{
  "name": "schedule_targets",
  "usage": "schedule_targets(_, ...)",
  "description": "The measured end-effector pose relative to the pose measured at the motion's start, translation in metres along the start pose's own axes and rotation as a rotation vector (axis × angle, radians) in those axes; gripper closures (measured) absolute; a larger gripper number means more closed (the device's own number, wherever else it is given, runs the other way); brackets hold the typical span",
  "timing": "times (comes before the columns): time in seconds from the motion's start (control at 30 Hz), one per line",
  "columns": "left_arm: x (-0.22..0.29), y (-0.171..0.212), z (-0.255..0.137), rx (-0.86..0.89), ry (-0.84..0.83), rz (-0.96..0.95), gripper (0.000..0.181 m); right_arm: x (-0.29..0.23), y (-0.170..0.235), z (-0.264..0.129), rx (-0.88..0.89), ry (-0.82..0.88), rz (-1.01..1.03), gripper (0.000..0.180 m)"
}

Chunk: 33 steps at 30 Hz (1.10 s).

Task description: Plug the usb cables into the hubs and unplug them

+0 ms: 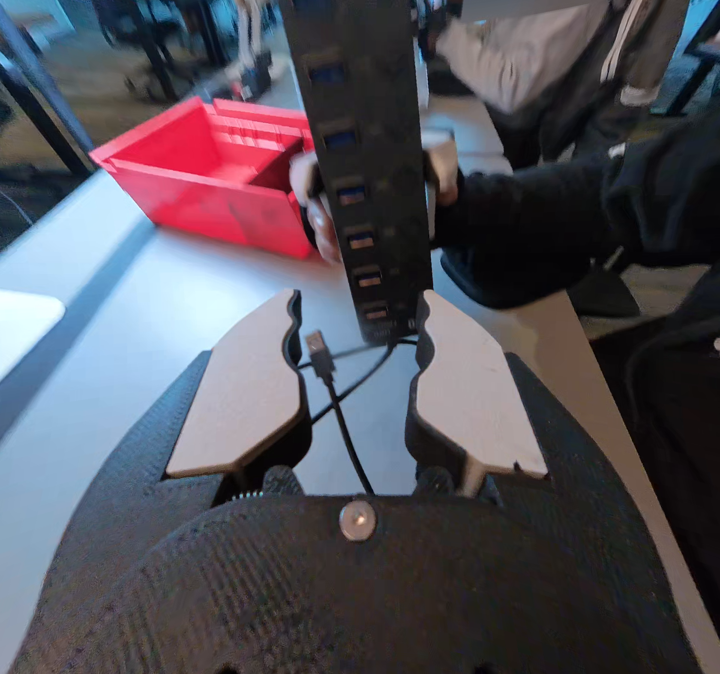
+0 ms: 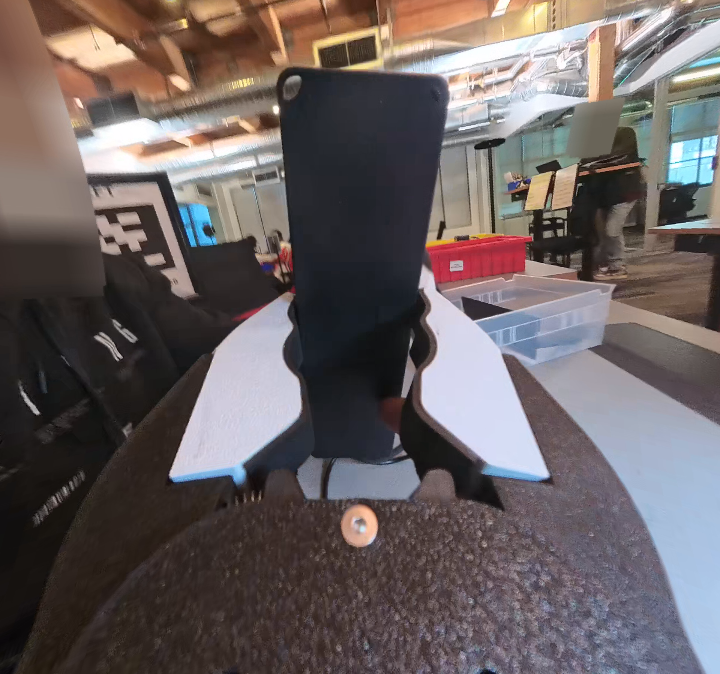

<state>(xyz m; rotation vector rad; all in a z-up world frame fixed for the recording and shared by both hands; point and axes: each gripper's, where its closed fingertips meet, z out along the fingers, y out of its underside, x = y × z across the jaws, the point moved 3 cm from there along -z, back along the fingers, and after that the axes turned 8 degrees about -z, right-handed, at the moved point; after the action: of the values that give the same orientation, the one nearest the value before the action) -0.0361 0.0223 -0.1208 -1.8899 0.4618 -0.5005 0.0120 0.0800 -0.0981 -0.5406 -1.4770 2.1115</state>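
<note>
Hub stands upright, long axis vertical, lower end at the table, port face toward the left gripper. Right gripper clamps its plain back; jaws closed on both edges. Left gripper's jaws wide, holding nothing, straddling the hub's base. Loose USB plug lies on the table between them, tip pointing at the hub, cable trailing back. Grey table; red bin behind, clear tray alongside. Open workshop, wood-beam ceiling.

The hub is matt black plastic, and the counter is smooth and pale grey. The bin is shiny red plastic. The tray is clear plastic.
</note>
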Motion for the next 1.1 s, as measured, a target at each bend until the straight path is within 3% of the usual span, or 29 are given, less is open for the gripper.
schedule_targets(0.23, 0.009, 0.040, 0.037, -0.251, 0.003, -0.118, 0.116, 0.011, 0.010, -0.012, -0.035, 0.087, -0.040, 0.125)
schedule_targets(0.33, 0.009, 0.039, 0.021, -0.312, -0.023, -0.108, 0.114, 0.013, 0.012, -0.014, -0.086, 0.116, -0.096, 0.125)
schedule_targets(0.53, 0.014, -0.031, -0.060, 0.007, -0.023, -0.146, 0.120, 0.019, 0.006, -0.025, -0.169, 0.171, -0.195, 0.125)
schedule_targets(0.6, 0.023, -0.038, -0.075, 0.019, -0.002, -0.146, 0.119, 0.017, 0.007, -0.020, -0.204, 0.168, -0.218, 0.125)
schedule_targets(0.67, 0.019, -0.042, -0.090, 0.018, -0.081, -0.115, 0.115, 0.017, 0.013, -0.017, -0.288, 0.195, -0.278, 0.125)
schedule_targets(0.83, 0.007, -0.061, -0.134, 0.206, -0.186, -0.106, 0.121, 0.022, 0.025, -0.022, -0.364, 0.220, -0.291, 0.125)
schedule_targets(0.93, 0.004, -0.047, -0.101, 0.119, -0.180, -0.070, 0.117, 0.017, 0.024, -0.013, -0.334, 0.181, -0.267, 0.125)
schedule_targets(1.1, 0.010, 0.008, 0.011, -0.136, -0.054, -0.012, 0.107, -0.001, 0.019, 0.001, -0.218, 0.085, -0.198, 0.125)
